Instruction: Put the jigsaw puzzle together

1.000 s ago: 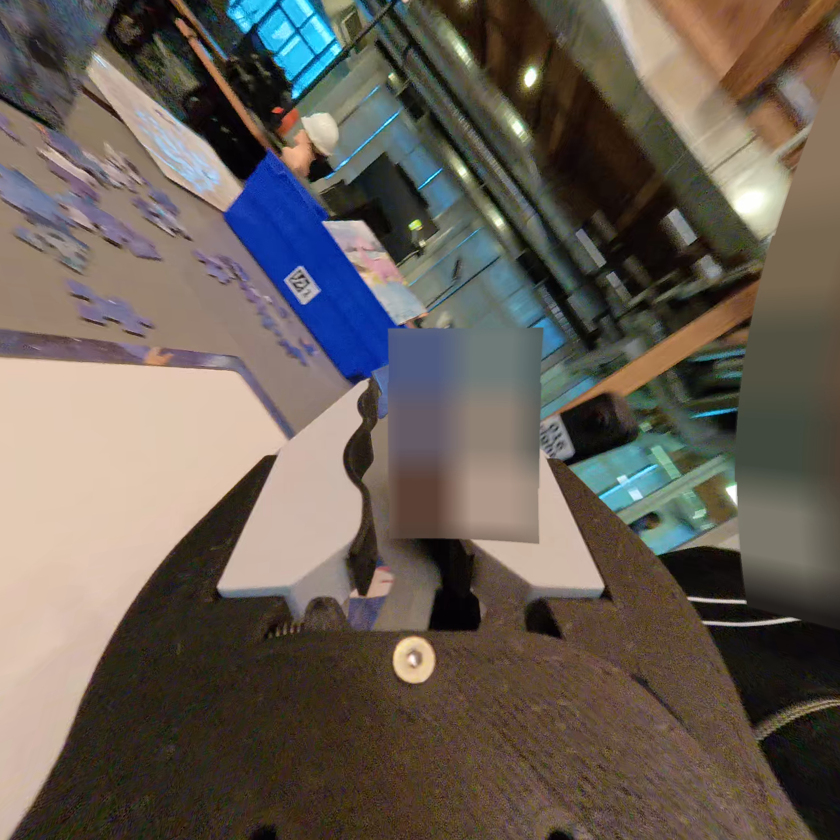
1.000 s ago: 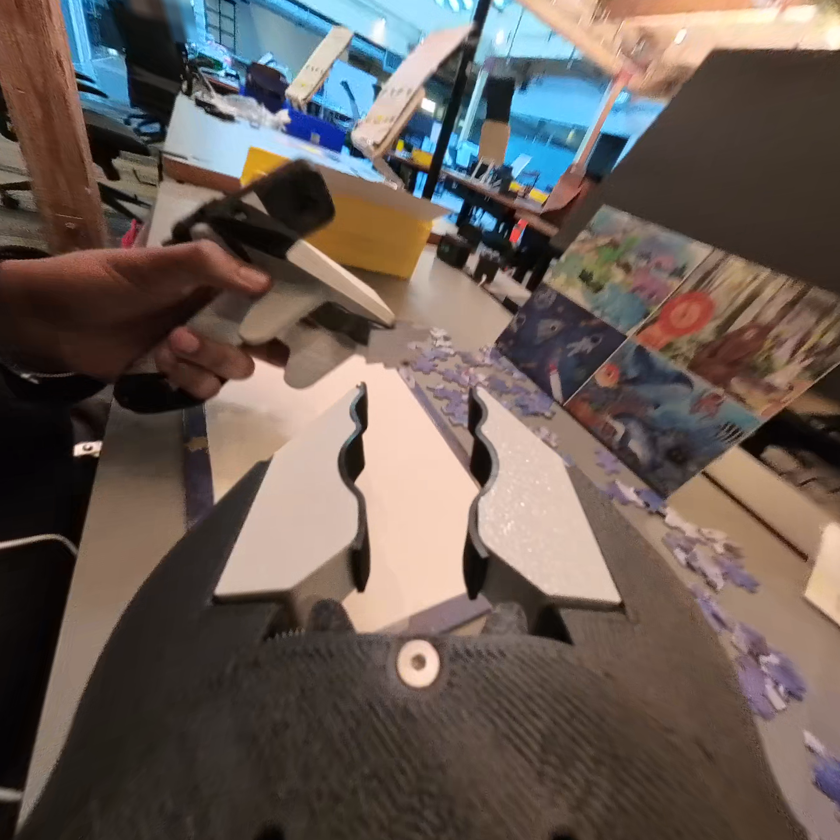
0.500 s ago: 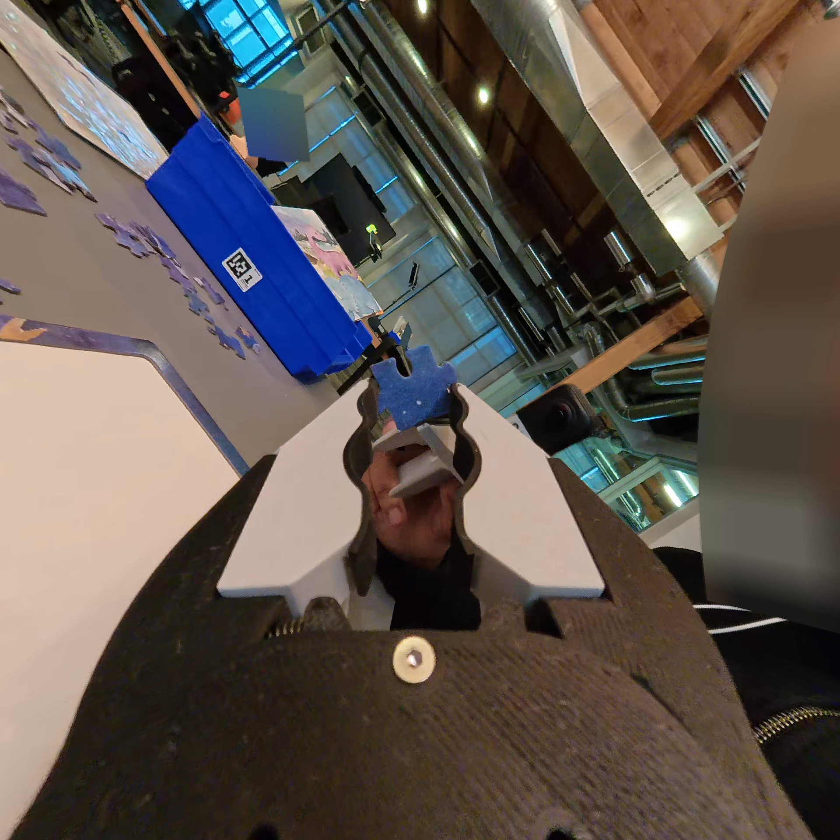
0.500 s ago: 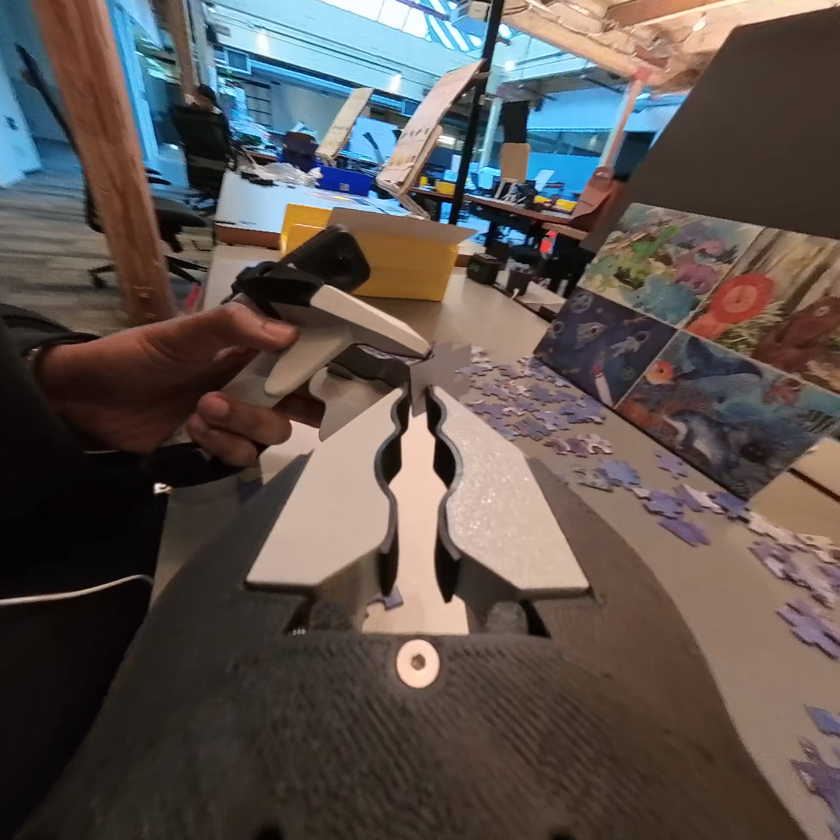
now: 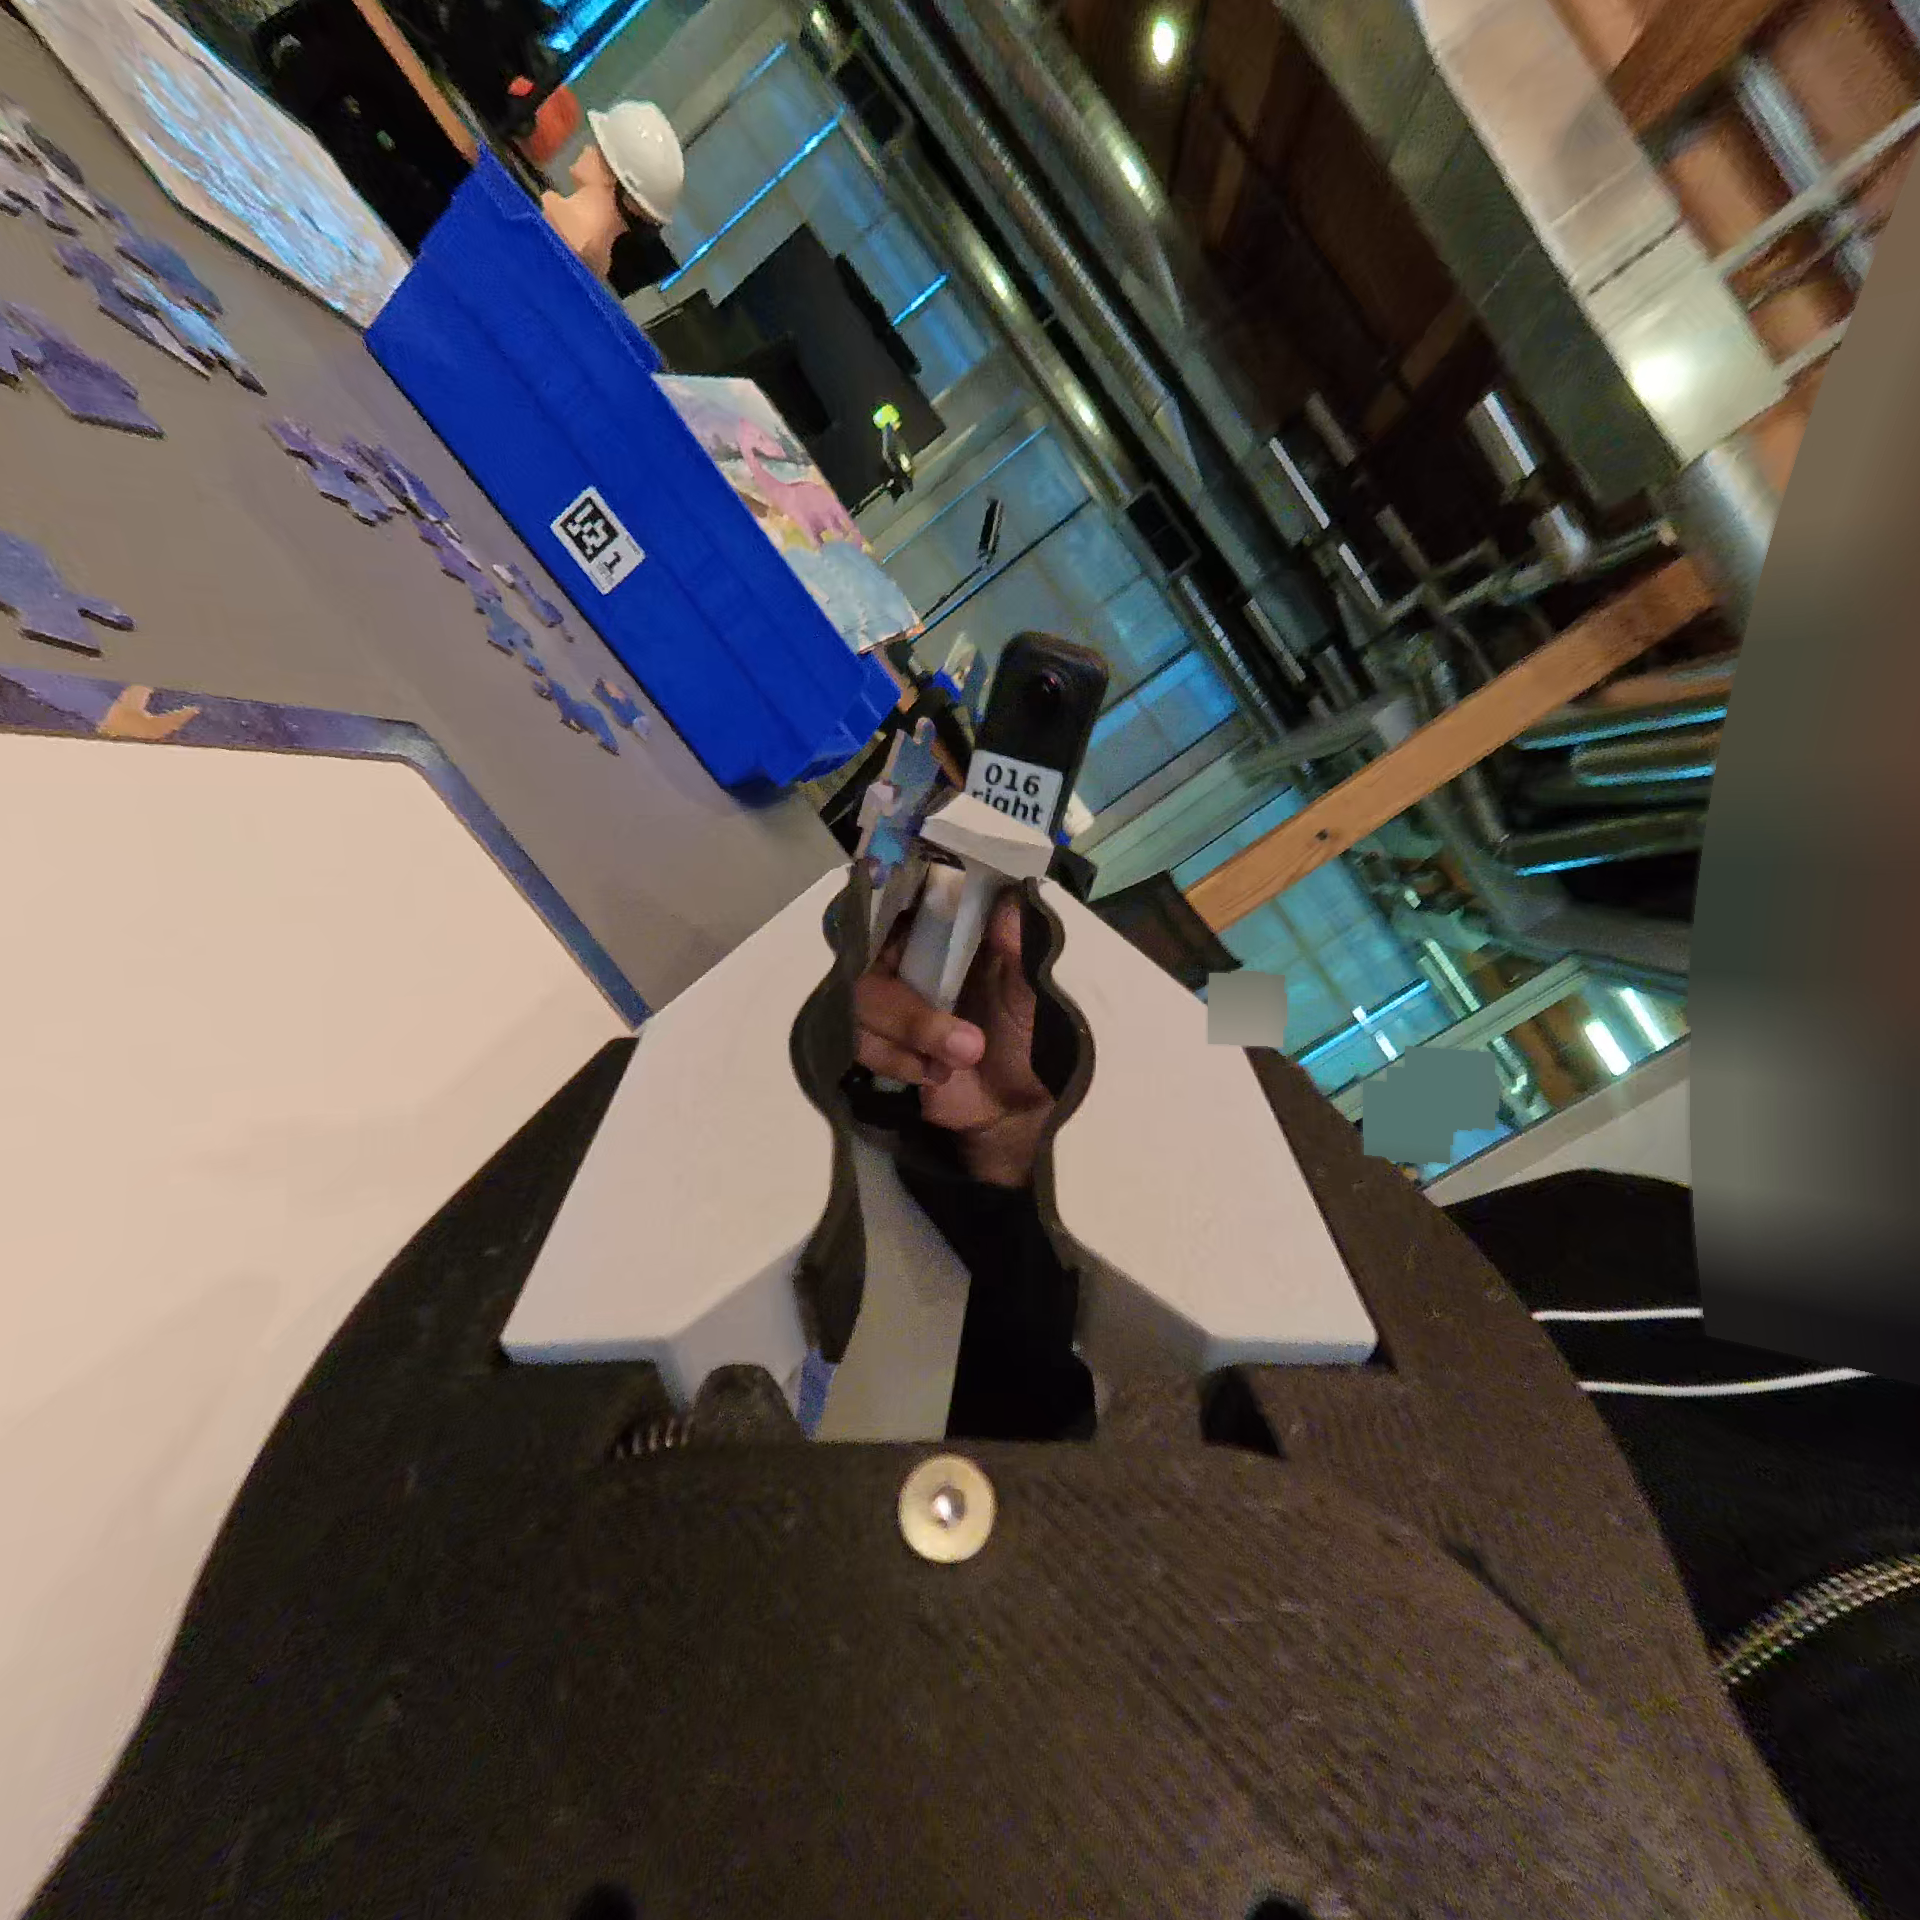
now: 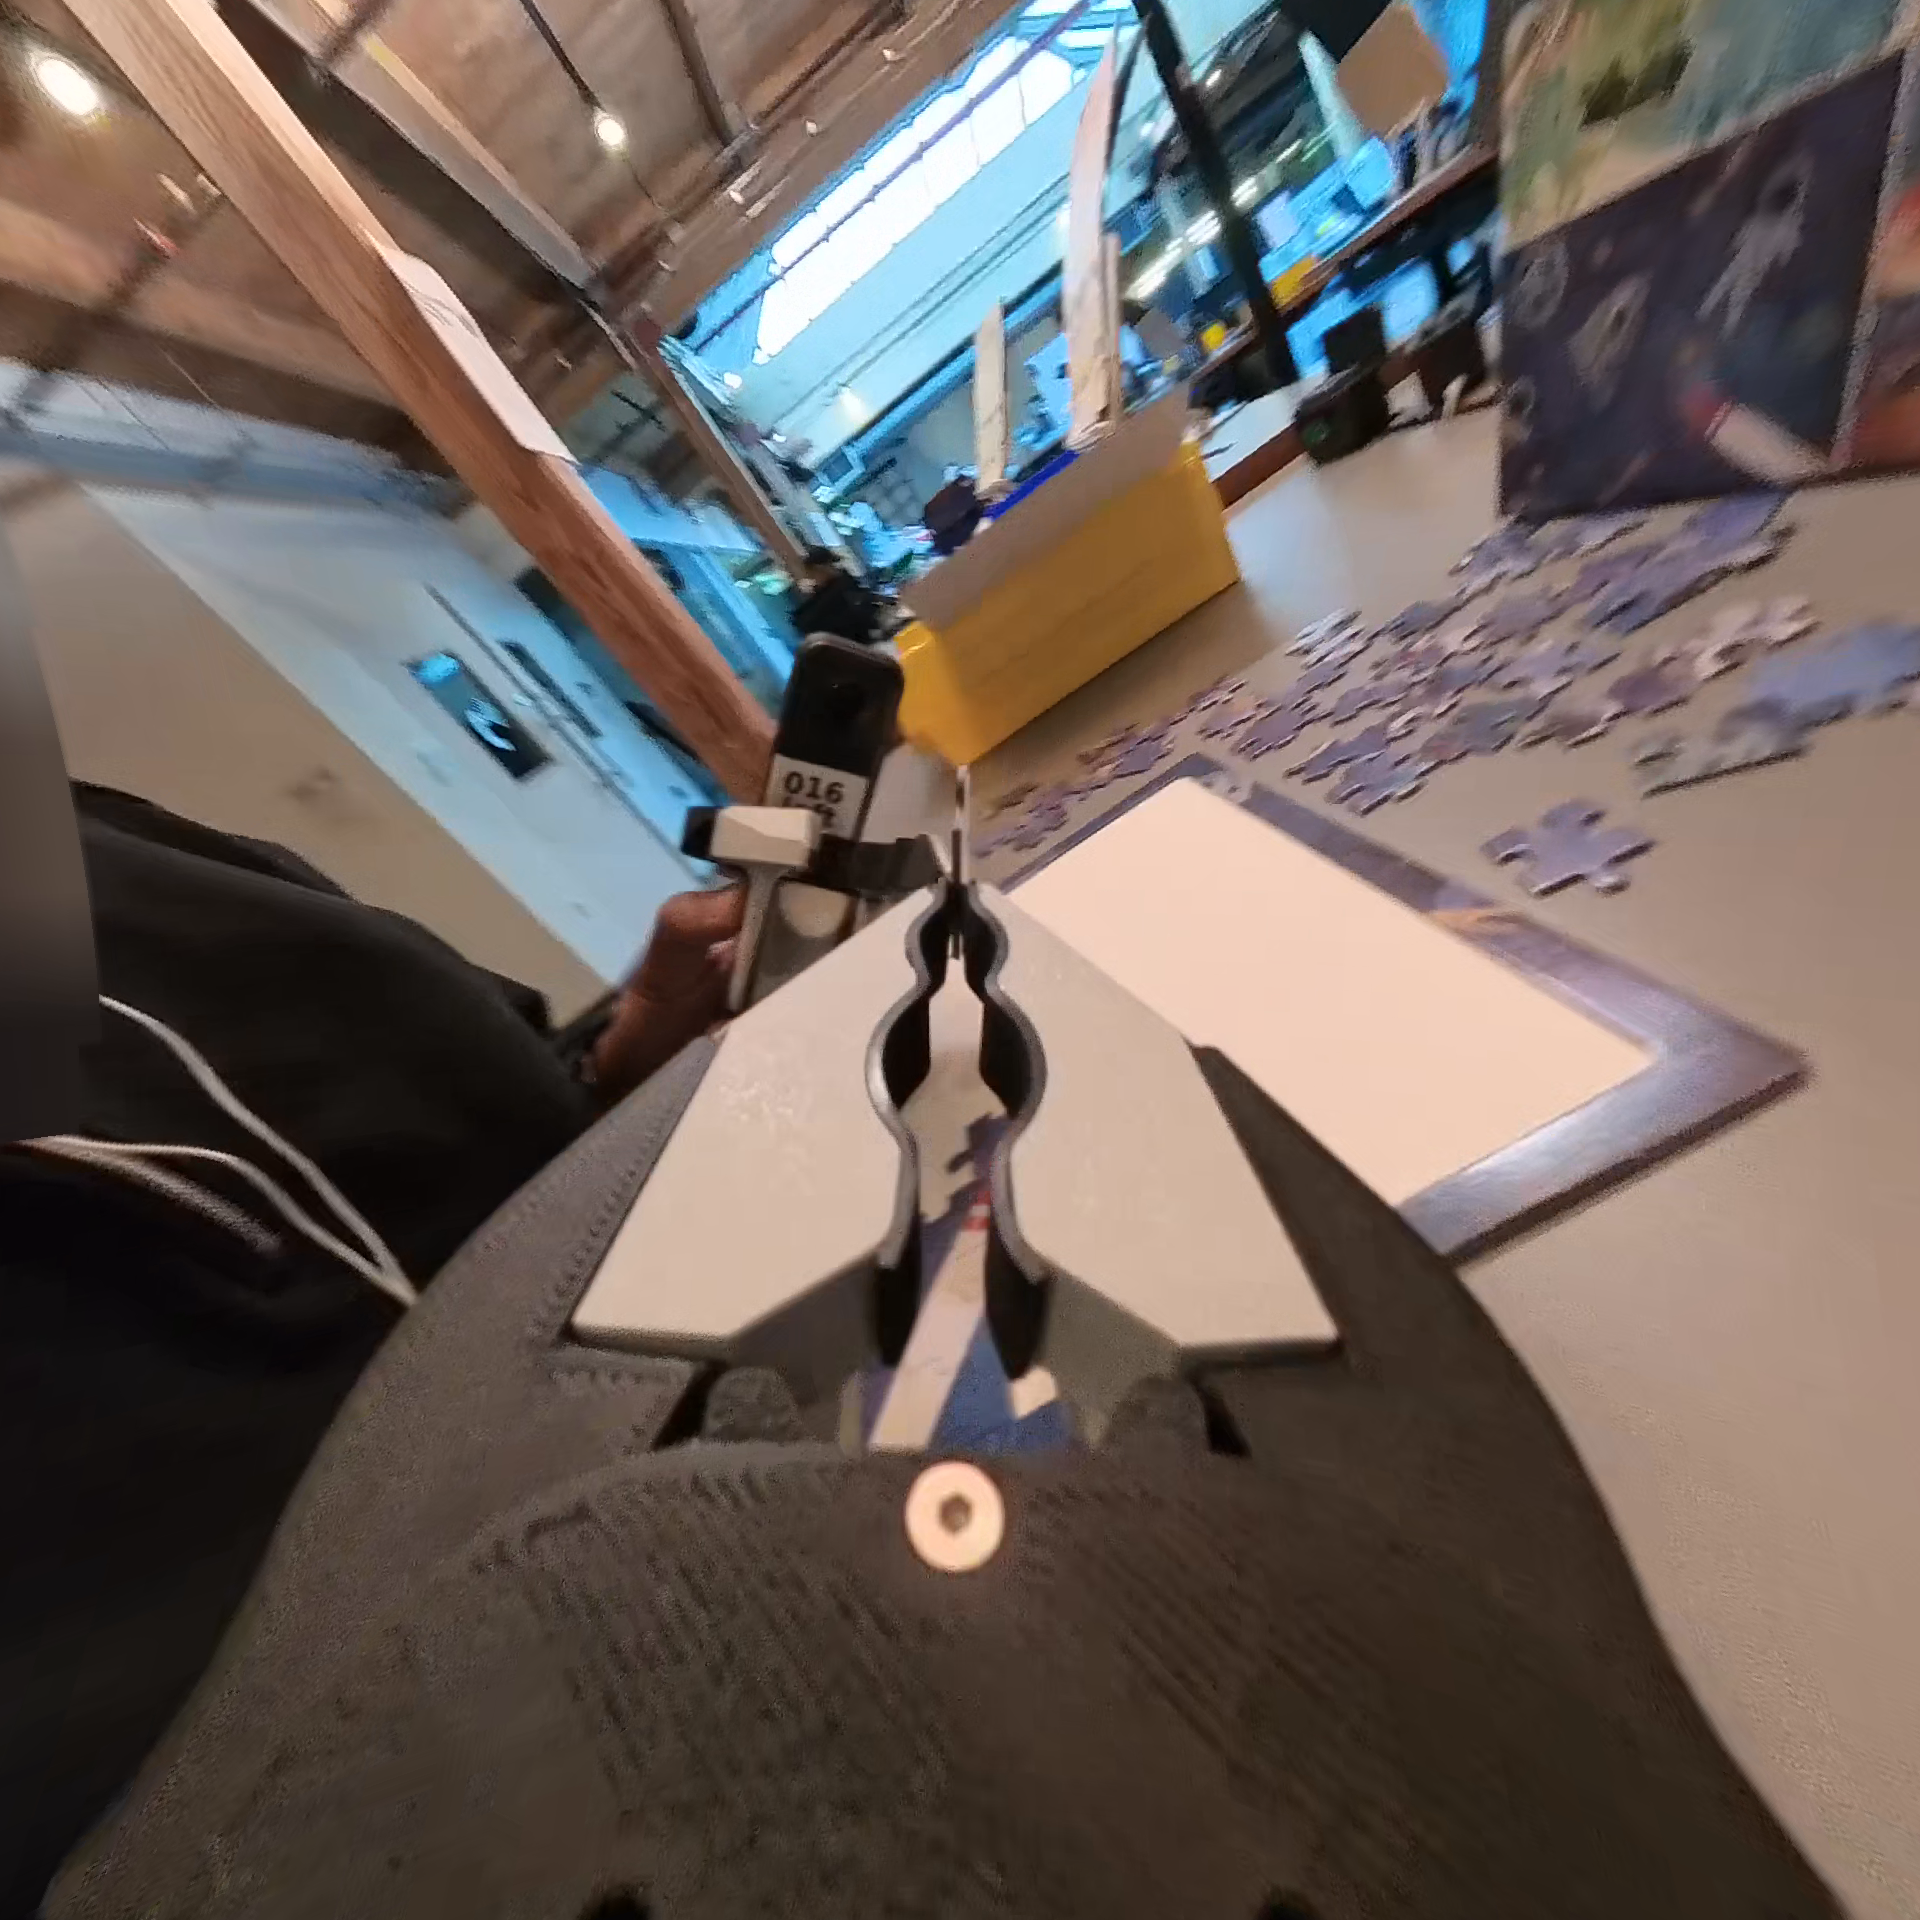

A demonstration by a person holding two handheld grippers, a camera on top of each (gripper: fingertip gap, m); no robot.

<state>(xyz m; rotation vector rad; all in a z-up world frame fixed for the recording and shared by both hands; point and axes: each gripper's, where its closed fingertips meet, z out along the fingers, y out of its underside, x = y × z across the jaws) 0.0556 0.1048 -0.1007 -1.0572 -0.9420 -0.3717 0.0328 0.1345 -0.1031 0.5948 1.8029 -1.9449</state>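
Note:
My right gripper (image 6: 954, 899) is shut on a blue puzzle piece (image 6: 956, 821), which this view shows edge-on, sticking up from the fingertips. In the left wrist view the same piece (image 5: 899, 790) stands at an angle by my left gripper's (image 5: 945, 899) left fingertip. The left jaws stand a little apart and the piece does not span the gap. The right gripper (image 5: 987, 842) faces this camera, held by a hand (image 5: 956, 1049). The left gripper (image 6: 894, 862) points at the piece from the left. Both hover above the white puzzle board with a blue border (image 6: 1299, 987), also seen at the left (image 5: 208, 1039).
Several loose blue pieces lie on the grey table beyond the board (image 6: 1569, 852) (image 5: 94, 384). A blue bin (image 5: 623, 520) stands at the table's edge. A yellow box (image 6: 1070, 613) and a picture-covered puzzle box (image 6: 1683, 312) stand farther back. A wooden post (image 6: 416, 343) rises at the left. The left gripper's tips are roughly 5 cm from the right gripper's.
The left gripper held the piece a second ago. The right gripper closed on it and the left jaws opened. Both views have since tilted, with the piece turned edge-on to the right camera.

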